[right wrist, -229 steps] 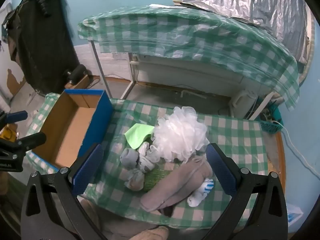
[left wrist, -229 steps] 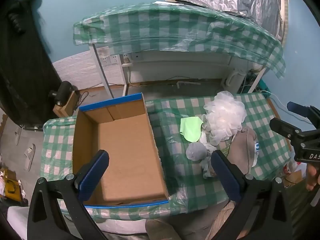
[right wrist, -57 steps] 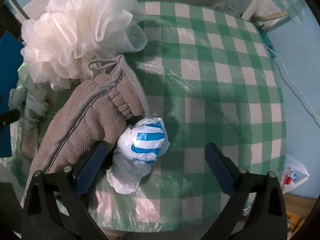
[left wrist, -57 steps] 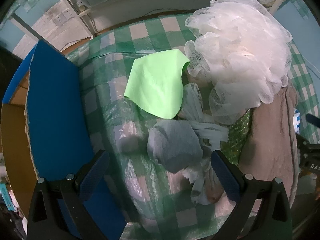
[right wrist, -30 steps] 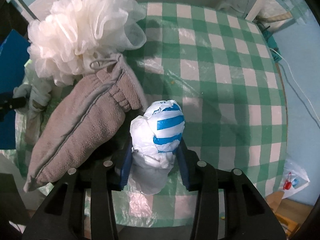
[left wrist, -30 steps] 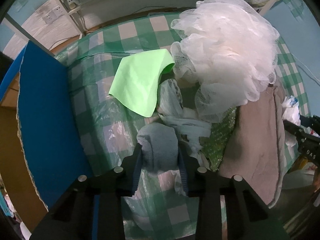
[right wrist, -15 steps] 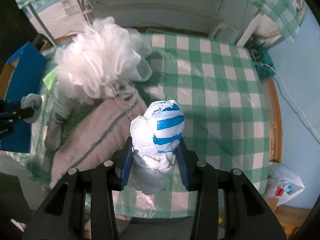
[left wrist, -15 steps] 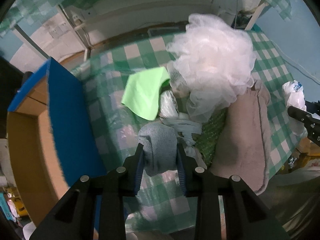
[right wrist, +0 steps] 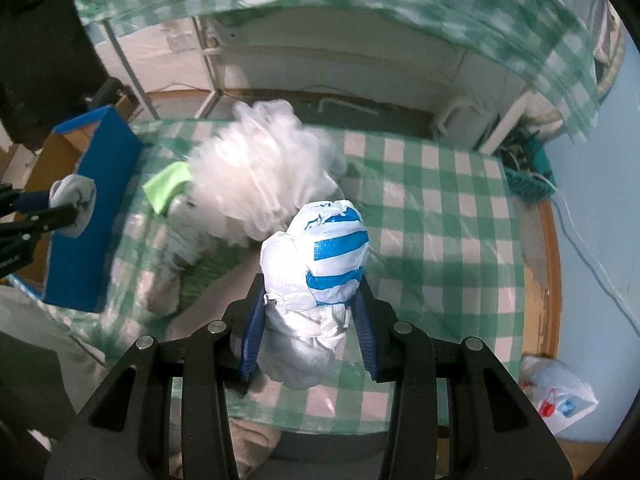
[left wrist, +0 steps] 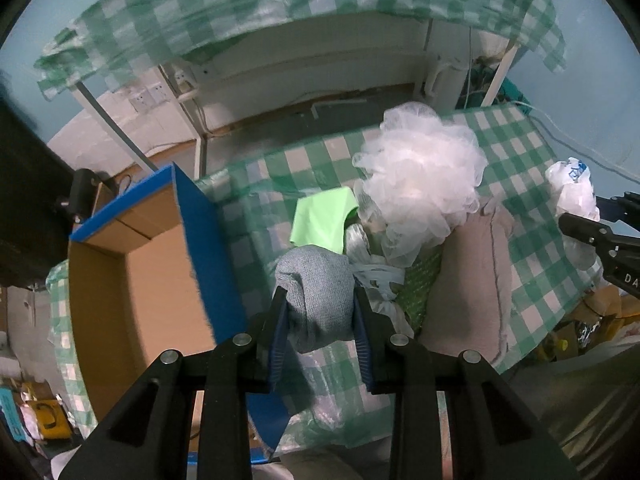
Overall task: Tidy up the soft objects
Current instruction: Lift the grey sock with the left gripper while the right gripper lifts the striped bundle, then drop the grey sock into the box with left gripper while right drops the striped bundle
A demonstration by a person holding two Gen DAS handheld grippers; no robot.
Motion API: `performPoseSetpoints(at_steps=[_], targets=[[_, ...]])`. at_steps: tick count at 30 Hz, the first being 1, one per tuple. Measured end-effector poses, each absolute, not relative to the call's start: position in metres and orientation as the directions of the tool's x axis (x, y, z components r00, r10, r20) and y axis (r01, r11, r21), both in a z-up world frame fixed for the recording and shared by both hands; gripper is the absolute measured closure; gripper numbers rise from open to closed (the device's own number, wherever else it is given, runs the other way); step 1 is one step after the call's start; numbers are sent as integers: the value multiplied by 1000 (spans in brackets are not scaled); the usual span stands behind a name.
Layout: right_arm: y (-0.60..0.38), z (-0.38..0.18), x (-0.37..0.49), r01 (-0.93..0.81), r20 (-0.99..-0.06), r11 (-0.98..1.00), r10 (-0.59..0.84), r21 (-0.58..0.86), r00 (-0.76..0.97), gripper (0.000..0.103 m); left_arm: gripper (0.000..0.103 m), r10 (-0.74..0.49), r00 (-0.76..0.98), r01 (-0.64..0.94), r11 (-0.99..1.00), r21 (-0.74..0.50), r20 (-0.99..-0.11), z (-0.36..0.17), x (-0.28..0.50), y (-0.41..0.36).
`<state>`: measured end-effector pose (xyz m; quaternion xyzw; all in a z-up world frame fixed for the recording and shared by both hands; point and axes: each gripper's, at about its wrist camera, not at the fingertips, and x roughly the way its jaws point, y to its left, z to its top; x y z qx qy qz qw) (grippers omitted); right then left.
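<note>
Carry step, I'd say: left gripper (left wrist: 320, 312) clamped on grey sock (left wrist: 318, 292), right gripper (right wrist: 308, 320) clamped on striped bag (right wrist: 320, 264), both clear of the table (right wrist: 440, 216); next, swing to box (left wrist: 152, 280) at 9 o'clock & let go inside.

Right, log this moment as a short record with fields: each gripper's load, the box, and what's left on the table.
left gripper: shut on the grey sock, lifted off the table
right gripper: shut on the blue-striped white bag, also lifted
cardboard box: open, blue-edged, nothing visible inside
left on the checked table: white mesh puff, green cloth, beige towel
</note>
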<state>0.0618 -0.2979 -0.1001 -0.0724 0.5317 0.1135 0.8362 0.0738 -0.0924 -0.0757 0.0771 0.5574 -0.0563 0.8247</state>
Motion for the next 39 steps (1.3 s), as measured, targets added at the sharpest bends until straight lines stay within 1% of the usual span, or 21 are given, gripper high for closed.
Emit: performPoseSetpoints(at_steps=[6,13,19,22,30,39], targets=[[-275,-80,60,-304,-887,953,134,-8,442,63,73,-18,407,173,983,58,-913,-55,62,-81],[-250,-64,60,-342,-875,940,163,-4,457,63,73,2,440,138,988,70,-898,-40,50,-57],[-223,-52,61,-384,-865,923,193,0,463,63,73,39,482,121,986,111,-875,-33,42,-39],[-207,-48,62,-404,-862,915,210,6,461,63,73,32,486,98,991,90,-874,-29,39,-25],[-162,-50,70,-458,-864,887,276,60,422,63,73,38,503,67,994,83,-863,-27,30,0],[-112,-40,71,-531,-862,846,309,56,401,63,73,55,482,17,997,72,-874,-41,26,38]])
